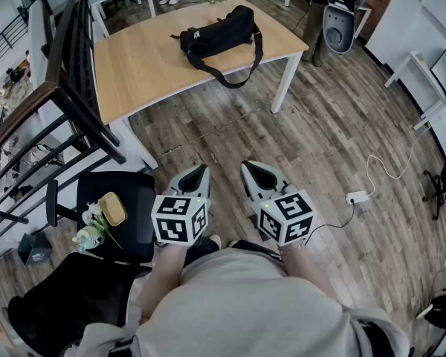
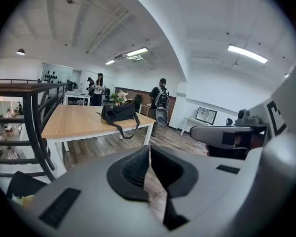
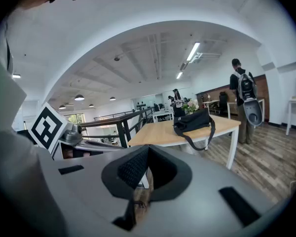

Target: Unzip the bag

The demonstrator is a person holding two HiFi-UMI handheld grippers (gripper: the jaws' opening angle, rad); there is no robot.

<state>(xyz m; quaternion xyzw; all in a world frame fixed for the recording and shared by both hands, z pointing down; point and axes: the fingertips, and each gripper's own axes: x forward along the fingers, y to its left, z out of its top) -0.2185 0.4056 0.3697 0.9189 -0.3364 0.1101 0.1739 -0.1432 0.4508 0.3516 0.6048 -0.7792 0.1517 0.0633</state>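
Both the left gripper [image 1: 197, 172] and the right gripper [image 1: 250, 169] are closed with nothing between their jaws. They are held side by side at lower centre of the head view, above the grey-brown wood-plank floor [image 1: 320, 125] and well apart from the bag. Each carries a white cube printed with black square marker patterns [image 1: 180, 219].

The black fabric duffel bag [image 1: 217, 32] lies at top centre on the light wooden table with white legs [image 1: 141, 69]. Its long black strap [image 1: 238, 76] droops over the table's near edge. A small pale label [image 1: 195, 34] on the bag's side is too small to read. At lower left, a black seat [image 1: 137, 199] holds a tan rounded object [image 1: 113, 208]. At the right, a white power strip [image 1: 356, 197] lies on the floor.
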